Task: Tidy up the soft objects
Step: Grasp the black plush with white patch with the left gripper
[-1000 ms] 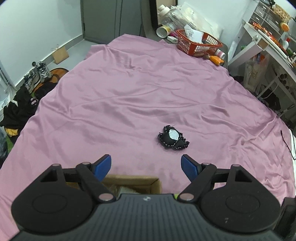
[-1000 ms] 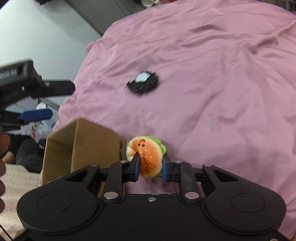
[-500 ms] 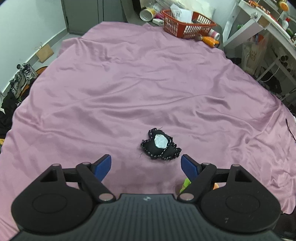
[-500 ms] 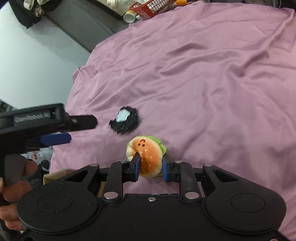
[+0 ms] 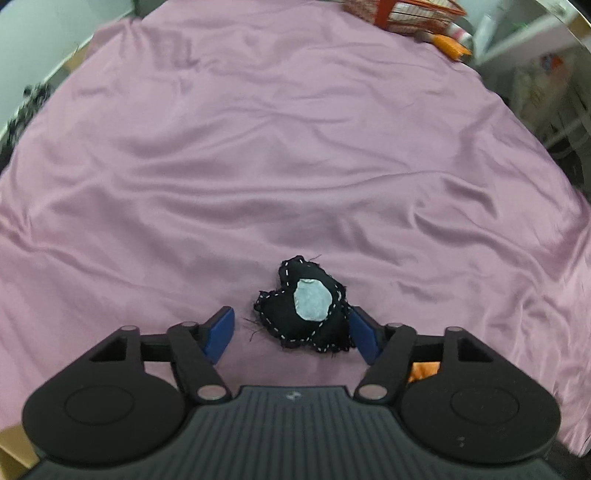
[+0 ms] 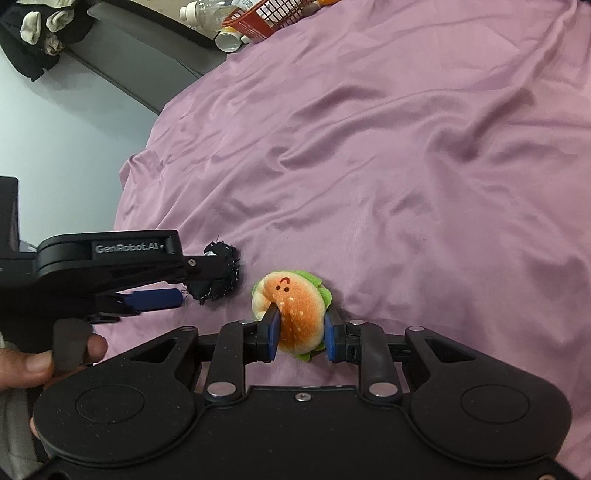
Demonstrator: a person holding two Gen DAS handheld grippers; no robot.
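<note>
Black stitched plush (image 5: 304, 308) now sits between my left gripper (image 5: 291, 328) pads.
Left has closed in, spread wide, ready to pinch; right gripper (image 6: 300, 334) clamps the burger plush (image 6: 291, 310).

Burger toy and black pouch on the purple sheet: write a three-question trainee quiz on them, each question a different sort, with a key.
1. True or false: the right hand-held gripper is shut on the burger toy.
2. Multiple choice: the black pouch lies
A. inside the red basket
B. on the purple sheet, between the open fingers of the left hand-held gripper
C. on top of the burger toy
3. Fill in: the patch on the black pouch is pale ____.

Key: 1 true; 2 B; 3 grey
</note>
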